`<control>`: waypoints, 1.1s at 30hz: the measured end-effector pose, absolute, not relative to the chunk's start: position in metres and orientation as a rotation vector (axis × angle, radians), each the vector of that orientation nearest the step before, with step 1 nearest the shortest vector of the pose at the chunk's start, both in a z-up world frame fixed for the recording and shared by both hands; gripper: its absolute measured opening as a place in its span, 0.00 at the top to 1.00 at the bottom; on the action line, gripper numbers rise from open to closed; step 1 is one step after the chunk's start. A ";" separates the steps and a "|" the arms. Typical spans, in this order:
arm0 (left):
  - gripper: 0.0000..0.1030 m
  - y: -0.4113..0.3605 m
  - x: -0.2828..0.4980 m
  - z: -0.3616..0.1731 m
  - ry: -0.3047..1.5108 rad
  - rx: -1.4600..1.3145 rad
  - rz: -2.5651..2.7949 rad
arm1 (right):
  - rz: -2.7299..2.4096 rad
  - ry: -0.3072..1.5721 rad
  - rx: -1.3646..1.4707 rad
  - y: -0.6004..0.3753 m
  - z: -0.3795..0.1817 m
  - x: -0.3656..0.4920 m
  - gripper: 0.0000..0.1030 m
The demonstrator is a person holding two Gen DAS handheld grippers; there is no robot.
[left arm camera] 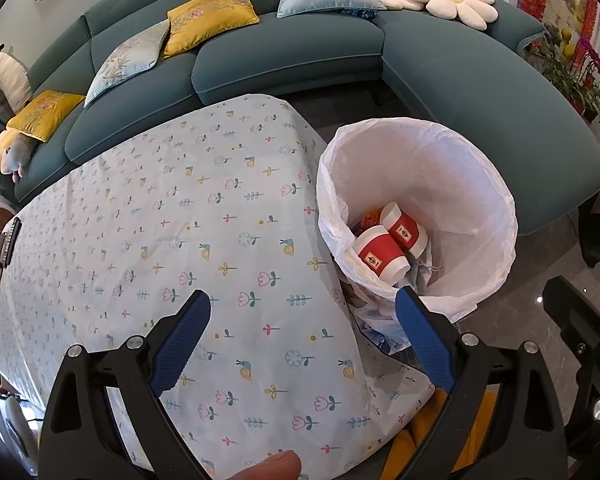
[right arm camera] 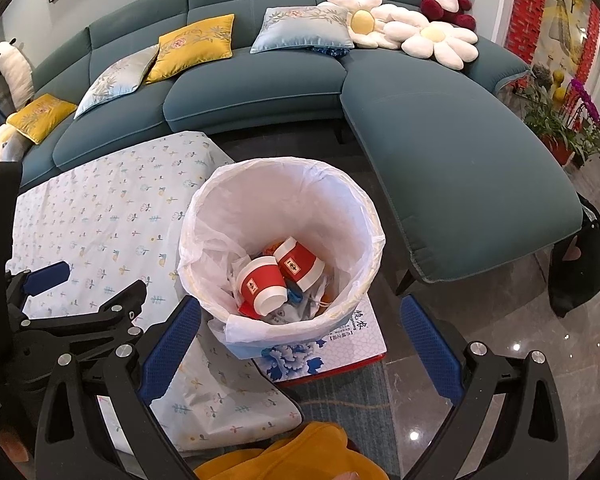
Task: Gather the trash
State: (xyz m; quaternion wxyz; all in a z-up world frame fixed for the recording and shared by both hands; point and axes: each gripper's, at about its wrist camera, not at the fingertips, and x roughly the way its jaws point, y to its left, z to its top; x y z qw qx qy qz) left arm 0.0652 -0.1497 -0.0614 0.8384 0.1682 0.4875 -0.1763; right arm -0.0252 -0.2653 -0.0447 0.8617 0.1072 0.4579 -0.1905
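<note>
The lined bin (right arm camera: 280,240) stands on the floor right beside the table (left arm camera: 160,220), likely so trash drops straight in; two red paper cups (right arm camera: 276,276) and wrappers already lie at its bottom. The left tongs (left arm camera: 302,332) gape wide over the table edge, empty; the right tongs (right arm camera: 300,340) gape wide above the bin, holding nothing

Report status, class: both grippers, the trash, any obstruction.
Left gripper open, empty; right gripper open, empty. Two red-and-white paper cups lie inside the white-lined bin. Floral tablecloth shows no trash. Nothing obstructing.
</note>
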 end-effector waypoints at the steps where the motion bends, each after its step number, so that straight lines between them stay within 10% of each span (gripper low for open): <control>1: 0.13 -0.150 0.065 -0.062 1.030 0.356 -0.372 | -0.399 0.960 0.224 -0.265 -0.045 -0.025 0.06; 33: 0.14 -0.146 0.069 -0.068 1.046 0.343 -0.337 | -0.394 0.981 0.226 -0.265 -0.051 -0.020 0.06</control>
